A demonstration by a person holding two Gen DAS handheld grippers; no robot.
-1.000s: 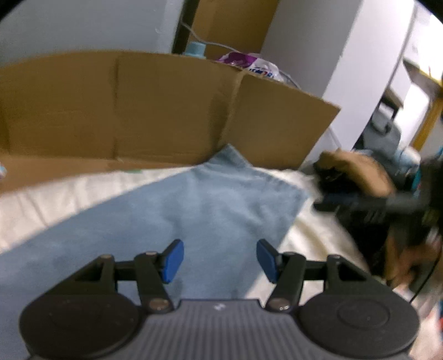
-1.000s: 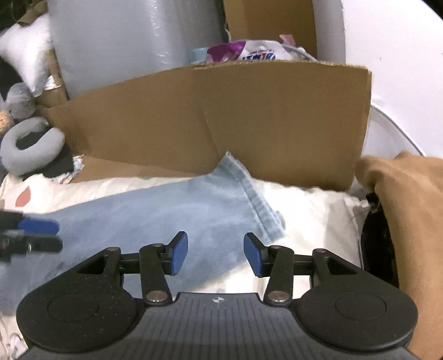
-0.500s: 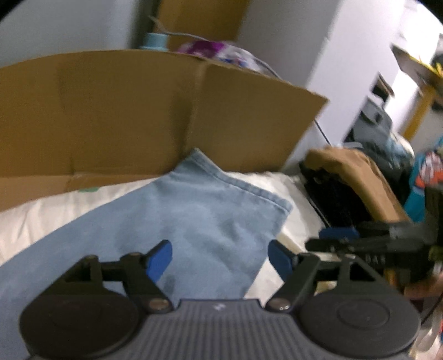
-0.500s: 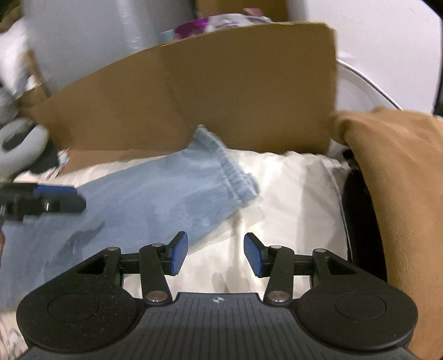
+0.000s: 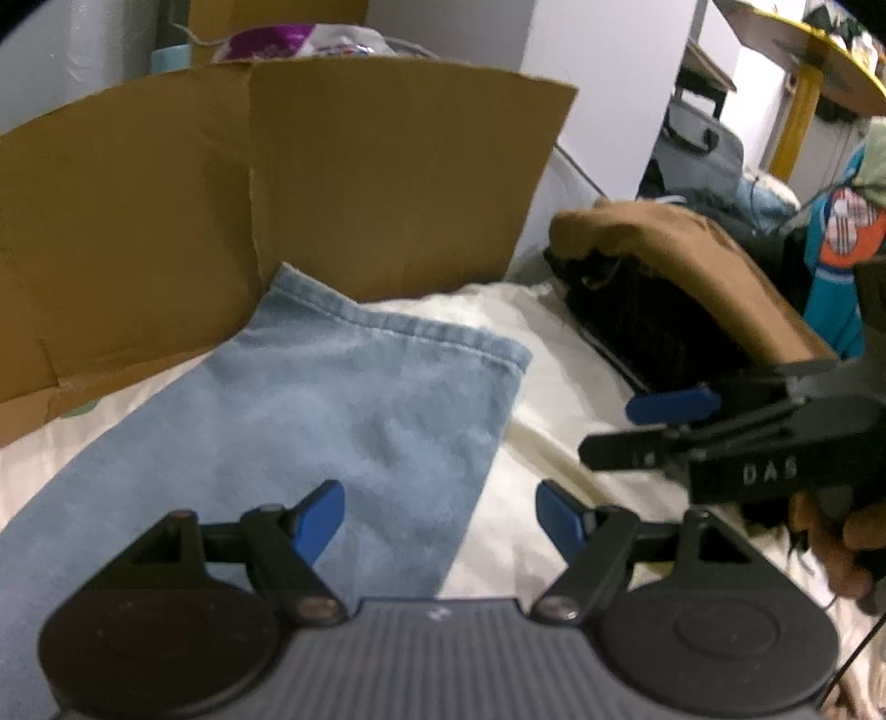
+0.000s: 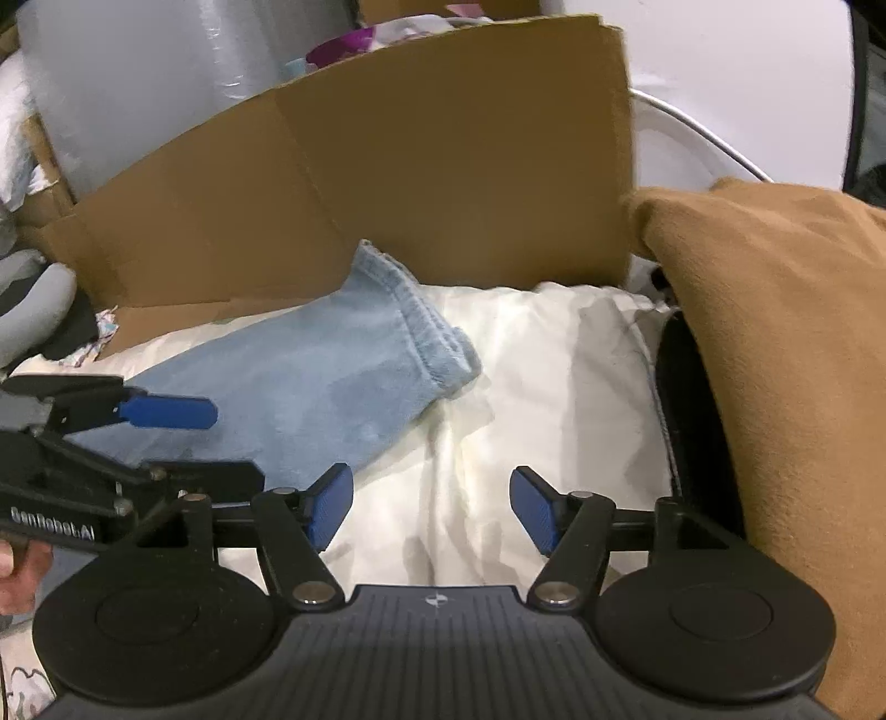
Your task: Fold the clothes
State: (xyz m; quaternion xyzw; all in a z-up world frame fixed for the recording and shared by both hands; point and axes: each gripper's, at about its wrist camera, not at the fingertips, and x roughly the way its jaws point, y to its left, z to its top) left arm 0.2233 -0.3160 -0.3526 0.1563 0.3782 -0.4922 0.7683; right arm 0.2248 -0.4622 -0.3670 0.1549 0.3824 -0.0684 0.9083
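Light-blue jeans leg (image 5: pixel 332 410) lies flat on white bedding (image 5: pixel 554 399), hem end toward the cardboard box flap (image 5: pixel 360 183), hem corner touching the flap's base. Same jeans in the right wrist view (image 6: pixel 310 376), hem bunched slightly at the right edge.

Left gripper (image 5: pixel 440 515) hovers over the jeans' near right edge, jaws wide apart, nothing between them; left pad over denim, right pad over bedding. Right gripper (image 6: pixel 432 509) hovers over bare bedding just right of the jeans, jaws opening, nothing between them. Each gripper shows side-on in the other's view.

Cardboard box stands behind the bedding, open flap upright; purple-and-white plastic packaging (image 5: pixel 310 41) shows above its top edge, rest of contents hidden. Brown garment (image 6: pixel 775 343) is draped over a dark object at the right edge of the bedding. Grey neck pillow (image 6: pixel 27 310) at far left.
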